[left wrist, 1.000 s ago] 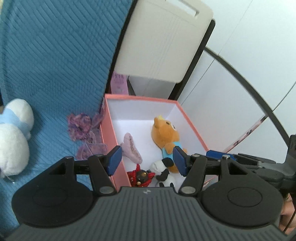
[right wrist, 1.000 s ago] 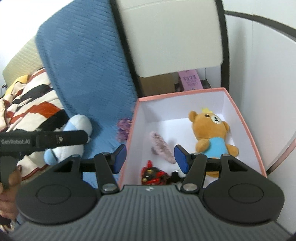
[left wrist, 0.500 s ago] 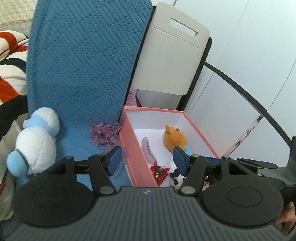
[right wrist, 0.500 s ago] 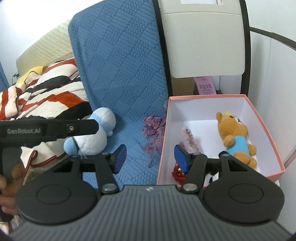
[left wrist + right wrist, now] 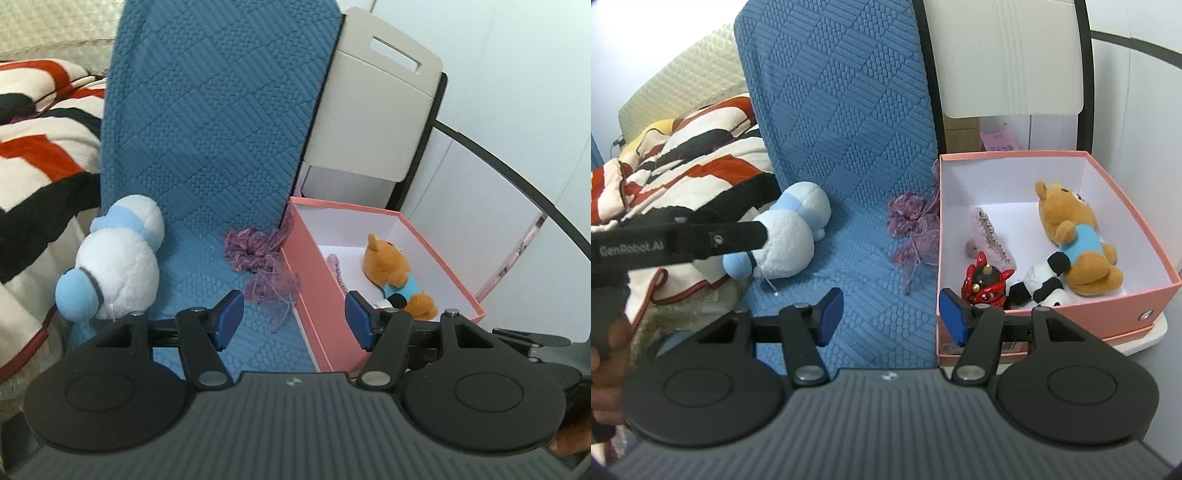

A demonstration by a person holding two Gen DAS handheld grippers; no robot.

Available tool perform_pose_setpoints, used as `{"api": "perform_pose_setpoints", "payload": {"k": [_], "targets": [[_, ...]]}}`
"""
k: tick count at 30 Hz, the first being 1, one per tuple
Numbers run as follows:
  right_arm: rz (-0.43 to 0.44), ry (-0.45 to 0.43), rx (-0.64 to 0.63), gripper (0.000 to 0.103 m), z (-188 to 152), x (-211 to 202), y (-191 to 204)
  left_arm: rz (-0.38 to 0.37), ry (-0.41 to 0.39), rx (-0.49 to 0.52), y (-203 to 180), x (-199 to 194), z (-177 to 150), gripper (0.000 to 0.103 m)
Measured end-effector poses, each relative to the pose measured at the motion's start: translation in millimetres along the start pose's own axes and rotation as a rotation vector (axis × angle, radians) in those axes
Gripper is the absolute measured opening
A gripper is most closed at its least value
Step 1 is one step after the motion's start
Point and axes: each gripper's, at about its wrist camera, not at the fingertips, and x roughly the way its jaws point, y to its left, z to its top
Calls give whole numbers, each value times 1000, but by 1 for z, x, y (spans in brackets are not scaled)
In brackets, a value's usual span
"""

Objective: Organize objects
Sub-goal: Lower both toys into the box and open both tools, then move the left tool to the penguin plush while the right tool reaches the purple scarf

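A pink box (image 5: pixel 1027 157) (image 5: pixel 317 273) stands beside the blue quilted mat (image 5: pixel 857 258) (image 5: pixel 199 155). In it lie a brown bear (image 5: pixel 1071 236) (image 5: pixel 391 273), a red figure (image 5: pixel 984 284), a black-and-white plush (image 5: pixel 1041 282) and a pale pink piece (image 5: pixel 988 234). On the mat lie a purple ribbon flower (image 5: pixel 914 225) (image 5: pixel 262 262) and a white-and-blue plush (image 5: pixel 786 240) (image 5: pixel 114 262). My left gripper (image 5: pixel 293 319) is open over the mat at the box's near wall. My right gripper (image 5: pixel 892 315) is open too, straddling the box's left wall, nothing between its fingers.
A striped red, black and white blanket (image 5: pixel 676 162) (image 5: pixel 40 140) lies left of the mat. A folded beige chair (image 5: pixel 1008 59) (image 5: pixel 376 110) stands behind the box, white wall panels to the right. The left gripper's body (image 5: pixel 683 240) crosses the right wrist view, held by a hand.
Both grippers have drawn back and leftwards from the box; the mat, purple flower and white-and-blue plush have come into fuller view. Jaw widths are unchanged.
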Motion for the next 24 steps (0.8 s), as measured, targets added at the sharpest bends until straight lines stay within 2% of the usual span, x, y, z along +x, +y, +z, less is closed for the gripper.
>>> {"api": "perform_pose_setpoints", "payload": {"k": [4,9,10,12,14,17,24], "targets": [[-7,8,-5,60,0,12,1,17,-11,-34,12,6,0,69],[0,9,-26,62,4,32,3,44,-30,-17,23,21,4,79],[-2,10,-32,66,5,36,4,48,-30,-15,26,25,5,81],[-1,3,-42,87,8,46,5,66,-26,-13,30,35,7,88],[-1,-5,-54,89,11,56,7,98,-25,-12,35,45,8,92],[-5,-6,-68,90,16,72,8,144,-38,-6,45,59,11,99],[11,-36,-86,90,29,108,14,257,-42,-16,74,95,18,101]]}}
